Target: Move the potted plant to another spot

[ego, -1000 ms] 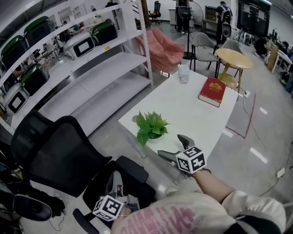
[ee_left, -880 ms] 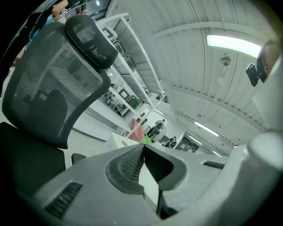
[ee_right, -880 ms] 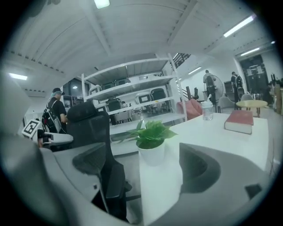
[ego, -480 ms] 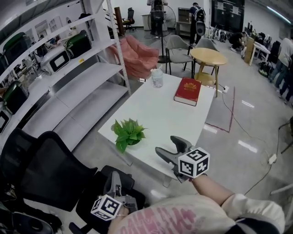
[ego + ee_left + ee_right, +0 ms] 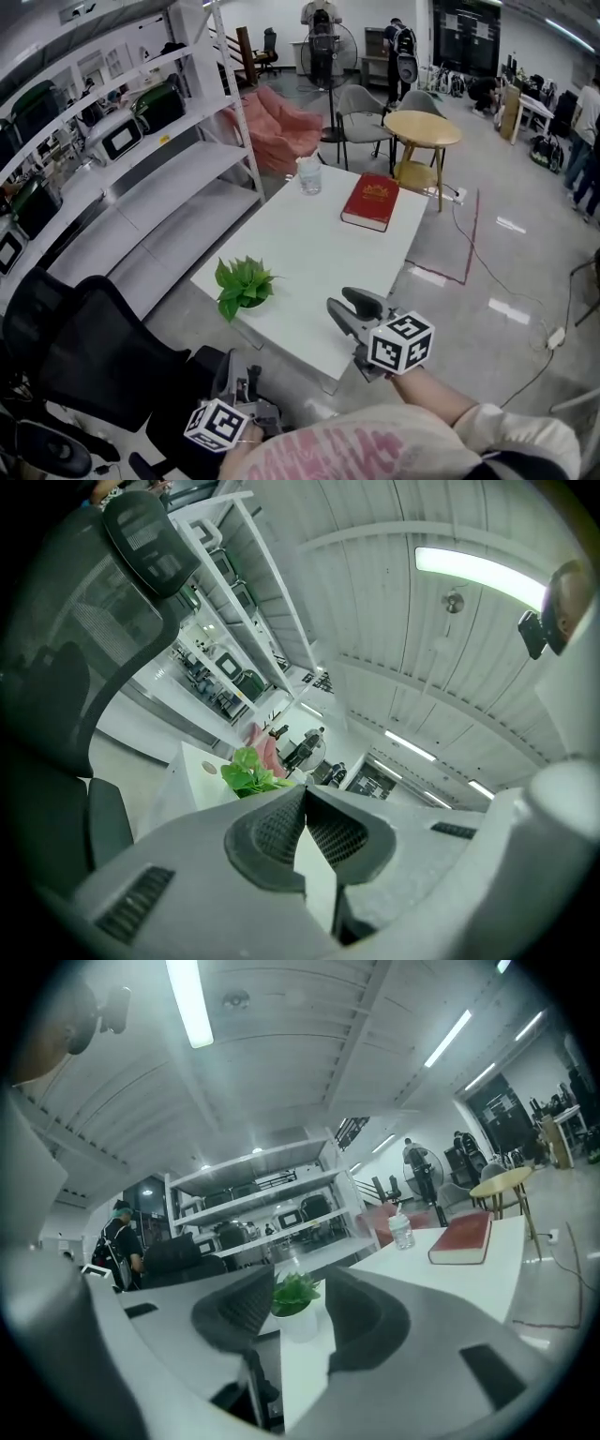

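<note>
The potted plant (image 5: 242, 286), green leaves in a small white pot, stands near the left front corner of the white table (image 5: 319, 253). It also shows in the left gripper view (image 5: 248, 772) and the right gripper view (image 5: 295, 1297). My right gripper (image 5: 342, 302) hovers over the table's near edge, to the right of the plant and well apart from it. Its jaws (image 5: 298, 1286) have just been closing, stand partly apart and hold nothing; the plant shows far off through the gap. My left gripper (image 5: 234, 364) is low, off the table by the chair, with its pads (image 5: 281, 827) pressed together and nothing between them.
A red book (image 5: 370, 202) and a clear water bottle (image 5: 309, 175) lie at the table's far end. A black office chair (image 5: 103, 347) stands at the left front, white shelving (image 5: 169, 159) along the left. A round wooden table (image 5: 424, 128) and pink beanbag (image 5: 286, 127) are beyond.
The right gripper's jaws have narrowed and it has lifted along the table's near edge. The view has shifted, so the table sits more centrally. The plant has not moved on the table.
</note>
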The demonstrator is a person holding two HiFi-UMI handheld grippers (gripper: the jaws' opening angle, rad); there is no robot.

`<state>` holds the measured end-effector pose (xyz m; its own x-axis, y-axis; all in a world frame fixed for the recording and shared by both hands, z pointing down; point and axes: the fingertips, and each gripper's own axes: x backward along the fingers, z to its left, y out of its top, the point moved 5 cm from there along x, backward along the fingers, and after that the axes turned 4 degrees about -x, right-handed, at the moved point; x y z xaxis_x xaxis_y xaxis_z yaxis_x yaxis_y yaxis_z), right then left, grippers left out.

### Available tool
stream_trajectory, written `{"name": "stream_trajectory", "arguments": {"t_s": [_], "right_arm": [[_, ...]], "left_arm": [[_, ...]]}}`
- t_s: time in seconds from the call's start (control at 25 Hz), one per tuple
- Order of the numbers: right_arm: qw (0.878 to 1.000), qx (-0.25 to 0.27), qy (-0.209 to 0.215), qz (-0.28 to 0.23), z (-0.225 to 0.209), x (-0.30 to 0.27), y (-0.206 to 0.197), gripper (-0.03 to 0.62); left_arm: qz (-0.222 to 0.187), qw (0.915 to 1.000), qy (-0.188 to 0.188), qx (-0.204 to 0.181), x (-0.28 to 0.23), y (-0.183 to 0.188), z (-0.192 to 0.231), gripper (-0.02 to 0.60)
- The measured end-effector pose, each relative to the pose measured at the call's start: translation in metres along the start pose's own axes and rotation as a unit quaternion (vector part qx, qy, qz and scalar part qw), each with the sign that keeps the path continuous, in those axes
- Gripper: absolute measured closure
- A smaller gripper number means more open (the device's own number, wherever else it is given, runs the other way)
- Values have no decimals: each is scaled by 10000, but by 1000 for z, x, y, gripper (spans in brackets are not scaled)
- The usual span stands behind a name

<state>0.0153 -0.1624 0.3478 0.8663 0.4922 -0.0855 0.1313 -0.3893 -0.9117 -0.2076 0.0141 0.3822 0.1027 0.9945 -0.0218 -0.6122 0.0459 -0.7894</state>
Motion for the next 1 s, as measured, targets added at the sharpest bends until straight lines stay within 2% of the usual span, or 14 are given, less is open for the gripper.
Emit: {"name": "stream_trajectory", "arguments": {"t_s": [0.2,0.32,0.48,0.64,0.8,1.0], "right_arm": [[9993,124,349,92,-3,22,5,480],[9983,250,499,150,-5,36,5,494],[9978,221,616,139,-17,57,4,545],[9975,59,680,175,-30,82,4,568],[9970,155,687,335,-43,106,1,586],[9969,115,446,635,-63,130,-8,588]], "left_arm": [[-104,9999,6,-41,4,-15,-29,578],[-127,9998,102,-111,11,-27,-43,578],[-156,9994,231,-198,20,-47,-61,578],[-104,9993,189,-290,26,-65,-84,578],[-43,9992,283,-261,31,-87,-100,578],[12,9984,454,-325,41,-112,-123,578]]}}
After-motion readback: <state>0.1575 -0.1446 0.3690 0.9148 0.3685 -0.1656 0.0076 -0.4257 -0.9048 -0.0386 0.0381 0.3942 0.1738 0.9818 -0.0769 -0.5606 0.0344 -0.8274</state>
